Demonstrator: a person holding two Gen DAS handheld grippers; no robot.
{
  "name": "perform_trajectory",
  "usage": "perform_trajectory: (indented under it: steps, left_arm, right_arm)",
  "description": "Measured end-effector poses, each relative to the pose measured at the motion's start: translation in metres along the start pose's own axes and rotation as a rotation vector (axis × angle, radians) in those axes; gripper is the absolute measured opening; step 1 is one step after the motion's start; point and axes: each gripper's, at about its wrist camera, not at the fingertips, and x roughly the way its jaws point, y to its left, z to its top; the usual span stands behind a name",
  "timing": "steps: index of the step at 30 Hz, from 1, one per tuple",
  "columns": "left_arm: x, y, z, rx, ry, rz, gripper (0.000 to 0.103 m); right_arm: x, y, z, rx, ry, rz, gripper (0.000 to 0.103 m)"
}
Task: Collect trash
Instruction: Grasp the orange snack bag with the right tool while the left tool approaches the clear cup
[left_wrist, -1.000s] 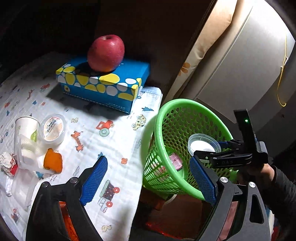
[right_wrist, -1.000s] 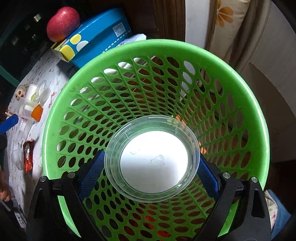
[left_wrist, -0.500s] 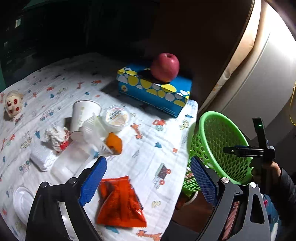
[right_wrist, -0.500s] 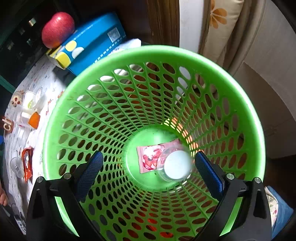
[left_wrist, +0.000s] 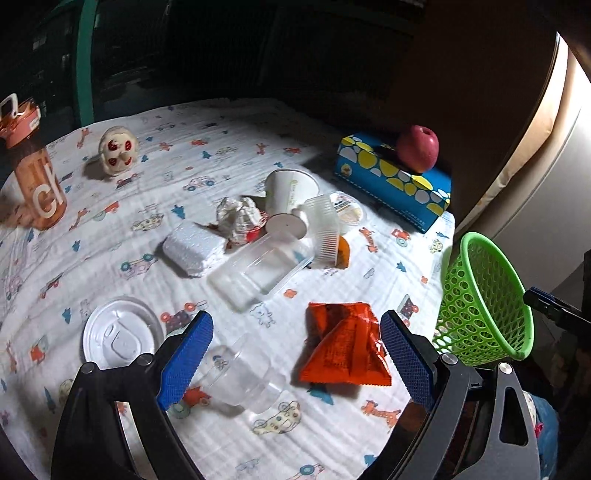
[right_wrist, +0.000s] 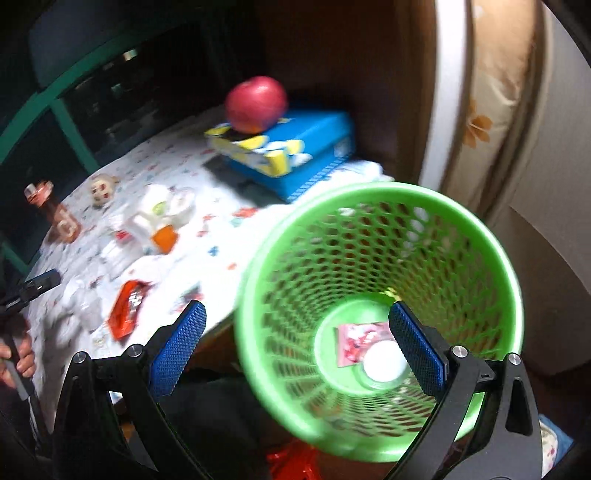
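Note:
My left gripper (left_wrist: 295, 354) is open and empty, low over the table's near side. Between its fingers lie a clear plastic cup (left_wrist: 242, 380) and an orange snack wrapper (left_wrist: 345, 347). Further out lie a white lid (left_wrist: 118, 336), a clear tub (left_wrist: 262, 269), a crumpled tissue (left_wrist: 240, 216), a paper cup (left_wrist: 290, 199) and a small sealed cup (left_wrist: 347, 208). The green basket (left_wrist: 480, 306) stands off the table's right edge. My right gripper (right_wrist: 295, 347) is open and empty above the basket rim (right_wrist: 369, 195). A pink wrapper (right_wrist: 354, 341) and a clear lid (right_wrist: 382, 365) lie in the basket's bottom.
A blue tissue box (left_wrist: 391, 181) with a red apple (left_wrist: 419, 147) on it stands at the table's far right. An orange bottle (left_wrist: 35, 173) and a small toy head (left_wrist: 116, 149) stand at the far left. A curtain and wall are behind the basket.
My right gripper opened and dropped the clear lid into the basket, then drew back to the left. My left gripper swung left, from the basket to over the trash on the table.

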Motion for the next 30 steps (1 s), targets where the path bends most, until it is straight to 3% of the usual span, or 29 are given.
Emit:
perform_trajectory:
  steps: [5, 15, 21, 30]
  left_arm:
    - [-0.008, 0.023, -0.011, -0.047, -0.001, 0.031, 0.090]
    - [-0.024, 0.074, -0.029, -0.178, -0.008, 0.062, 0.090]
    - [-0.025, 0.082, -0.042, -0.212, 0.003, 0.060, 0.090]
    - [-0.022, 0.089, -0.055, -0.249, 0.022, 0.056, 0.090]
  right_arm:
    - [0.017, 0.055, -0.004, -0.090, 0.032, 0.090, 0.098]
    - [0.064, 0.146, -0.006, -0.120, 0.122, 0.213, 0.098]
    - [0.102, 0.178, -0.007, -0.091, 0.197, 0.244, 0.095]
    - [0.140, 0.204, -0.016, -0.092, 0.243, 0.192, 0.089]
